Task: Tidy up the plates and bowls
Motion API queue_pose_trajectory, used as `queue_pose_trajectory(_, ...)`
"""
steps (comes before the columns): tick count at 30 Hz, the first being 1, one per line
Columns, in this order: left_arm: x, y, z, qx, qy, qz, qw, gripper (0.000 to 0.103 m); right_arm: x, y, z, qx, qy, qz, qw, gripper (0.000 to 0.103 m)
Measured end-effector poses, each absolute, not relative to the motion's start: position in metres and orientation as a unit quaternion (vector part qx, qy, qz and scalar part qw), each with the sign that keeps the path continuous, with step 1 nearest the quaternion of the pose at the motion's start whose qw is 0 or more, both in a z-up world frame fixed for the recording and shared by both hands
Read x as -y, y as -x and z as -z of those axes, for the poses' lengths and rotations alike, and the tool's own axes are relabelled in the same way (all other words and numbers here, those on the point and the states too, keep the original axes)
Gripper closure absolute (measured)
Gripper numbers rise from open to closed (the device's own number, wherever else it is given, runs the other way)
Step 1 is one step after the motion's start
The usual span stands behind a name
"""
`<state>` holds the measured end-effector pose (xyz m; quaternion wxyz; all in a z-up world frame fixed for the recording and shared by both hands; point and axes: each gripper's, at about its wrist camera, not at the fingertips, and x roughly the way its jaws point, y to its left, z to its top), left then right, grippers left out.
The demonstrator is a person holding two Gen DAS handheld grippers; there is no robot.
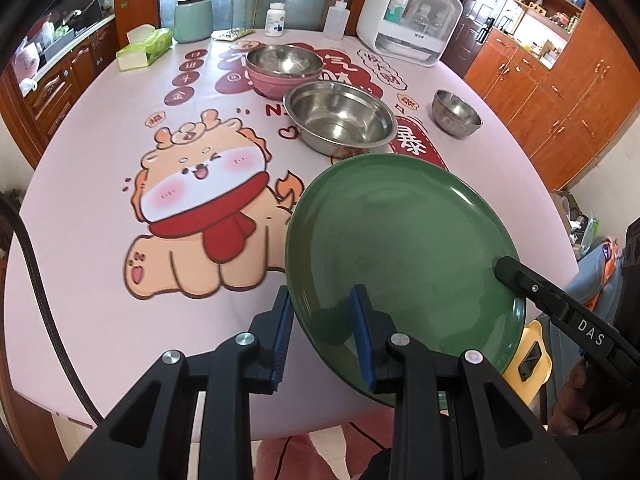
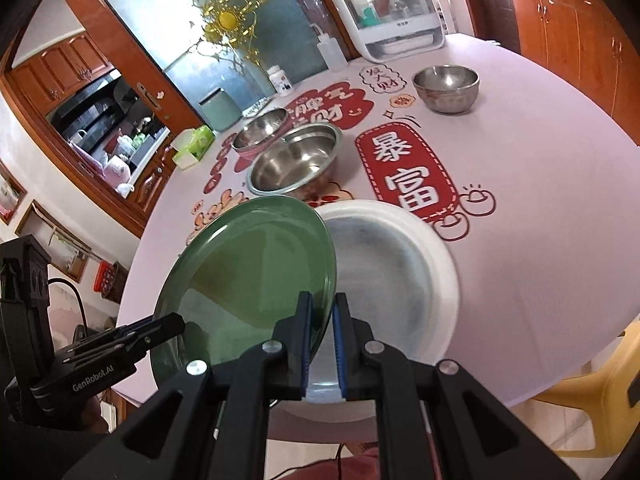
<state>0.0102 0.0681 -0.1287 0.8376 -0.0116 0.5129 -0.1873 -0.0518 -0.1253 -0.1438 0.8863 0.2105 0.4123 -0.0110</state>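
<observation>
Far left of and beyond the green plate (image 1: 400, 248): tissue box (image 1: 146, 48) and pale green canister (image 1: 193, 18), both at the far edge of the table (image 1: 80, 220), well apart from the plate

Directly left of the green plate: cartoon dragon print (image 1: 200, 208) on the pink cloth, partly overlapped by the plate's left edge in the left wrist view

At the green plate's near-left rim: left gripper (image 1: 321, 292), fingers set narrow and clamped on the rim, one blue pad under the edge, the other on the upper face

Green plate itself: raised off the table, tilted, carried at two points on its rim; upper face empty and glossy

Beyond the green plate, centre: large steel bowl (image 1: 340, 118), upright, just past the plate's far edge; further back, pink bowl (image 1: 280, 80) with a steel bowl (image 1: 284, 60) nested inside; behind these, white pill bottle (image 1: 275, 19) and clear squeeze bottle (image 1: 336, 22)

At the green plate's right rim: right gripper (image 2: 323, 298), fingers drawn almost fully together and pinching the rim between the blue pads; seen in the left wrist view as one black finger lying on the plate's face

Just right of and below the green plate: white plate (image 2: 400, 280), flat on the table, its left part covered by the green plate's edge in the right wrist view; contact between the two not determinable

Beyond and right of the green plate: small steel bowl (image 1: 456, 114), upright, standing alone; white countertop cabinet (image 1: 408, 16) at the far edge behind it
</observation>
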Motion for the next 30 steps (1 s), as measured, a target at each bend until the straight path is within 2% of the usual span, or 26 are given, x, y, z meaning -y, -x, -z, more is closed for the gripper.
queue_pose_trajectory(13,-0.033,-0.022,0.151,-0.552,0.046,0.144,0.82,0.076,0.159,0.027,0.155,-0.478,-0.171,-0.022,0.862,0.093)
queue_pose_trajectory(30,-0.029,-0.028,0.18,-0.579,0.099,0.08,0.806,0.076,0.159,-0.005,0.171,-0.551,-0.069,-0.083,0.827,0.087)
